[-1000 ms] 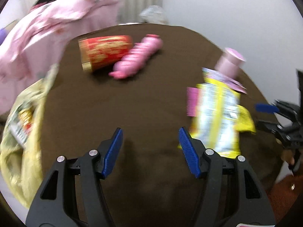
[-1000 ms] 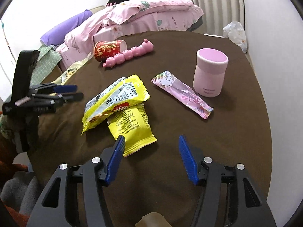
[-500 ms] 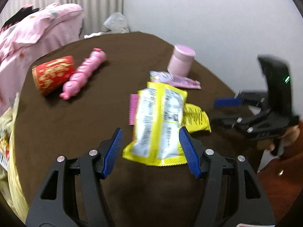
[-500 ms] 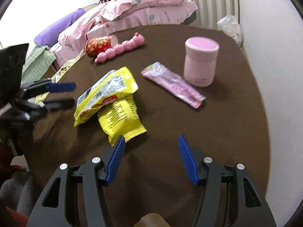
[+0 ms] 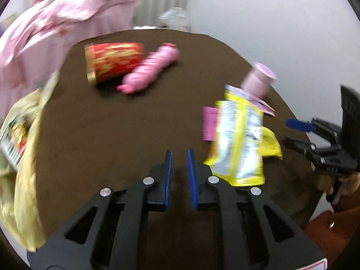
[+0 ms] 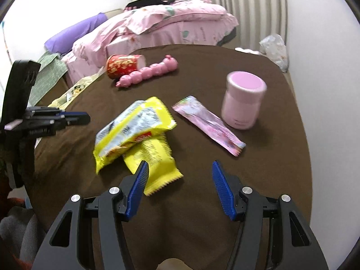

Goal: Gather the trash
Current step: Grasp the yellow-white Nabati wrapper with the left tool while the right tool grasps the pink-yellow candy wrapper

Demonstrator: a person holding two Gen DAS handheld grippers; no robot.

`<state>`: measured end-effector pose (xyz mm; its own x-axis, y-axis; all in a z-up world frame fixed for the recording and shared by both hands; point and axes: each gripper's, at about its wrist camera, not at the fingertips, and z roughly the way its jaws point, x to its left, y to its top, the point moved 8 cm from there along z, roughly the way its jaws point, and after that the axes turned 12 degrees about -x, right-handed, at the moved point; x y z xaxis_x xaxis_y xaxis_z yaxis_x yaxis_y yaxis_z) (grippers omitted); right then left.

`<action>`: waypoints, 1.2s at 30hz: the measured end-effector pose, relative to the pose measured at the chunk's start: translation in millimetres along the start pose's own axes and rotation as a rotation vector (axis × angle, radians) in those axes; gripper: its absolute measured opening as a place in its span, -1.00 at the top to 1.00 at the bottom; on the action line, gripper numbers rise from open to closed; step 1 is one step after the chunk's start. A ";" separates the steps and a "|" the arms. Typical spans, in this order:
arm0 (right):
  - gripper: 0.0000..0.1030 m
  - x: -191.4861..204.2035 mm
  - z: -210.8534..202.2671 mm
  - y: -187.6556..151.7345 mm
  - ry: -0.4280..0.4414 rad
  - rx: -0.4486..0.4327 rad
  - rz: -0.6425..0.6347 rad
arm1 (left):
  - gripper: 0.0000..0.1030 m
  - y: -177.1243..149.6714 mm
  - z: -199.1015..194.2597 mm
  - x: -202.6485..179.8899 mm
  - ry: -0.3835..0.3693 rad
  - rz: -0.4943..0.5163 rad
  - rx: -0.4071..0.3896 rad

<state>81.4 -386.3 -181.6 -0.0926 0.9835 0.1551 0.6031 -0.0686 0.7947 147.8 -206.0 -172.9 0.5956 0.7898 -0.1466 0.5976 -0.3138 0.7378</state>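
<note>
Two yellow snack packets lie overlapped mid-table, the upper packet across the lower packet. A pink wrapper lies beside a pink lidded cup. My left gripper hovers over bare cloth to the left of the packets. Its jaws are closing to a narrow gap with nothing between them. It also shows in the right wrist view, left gripper. My right gripper stands open just short of the lower packet, holding nothing.
A red paper cup lies on its side next to a pink caterpillar toy at the far side of the brown-covered table. A yellowish bag hangs at the table's left edge. A bed with pink bedding is behind.
The left gripper's jaws have narrowed from wide open to a thin gap. Its view swung towards the packets and back left. The right gripper has hardly moved.
</note>
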 end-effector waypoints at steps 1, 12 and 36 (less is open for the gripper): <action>-0.08 4.0 3.3 0.8 0.010 0.008 -0.012 | 0.73 0.2 -3.4 6.2 -0.010 -0.038 -0.004; 0.59 20.7 11.8 -4.3 0.088 0.004 -0.037 | 0.00 0.7 -11.0 -30.2 -0.171 -0.025 -0.043; 0.60 -48.2 -44.4 -8.0 -0.091 -0.112 0.112 | 0.17 -25.9 33.5 -82.7 -0.097 0.278 0.085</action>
<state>45.9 -440.5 -169.4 0.0457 0.9794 0.1965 0.5128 -0.1918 0.8368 101.1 -280.9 -202.0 0.7889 0.6144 -0.0121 0.4445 -0.5570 0.7015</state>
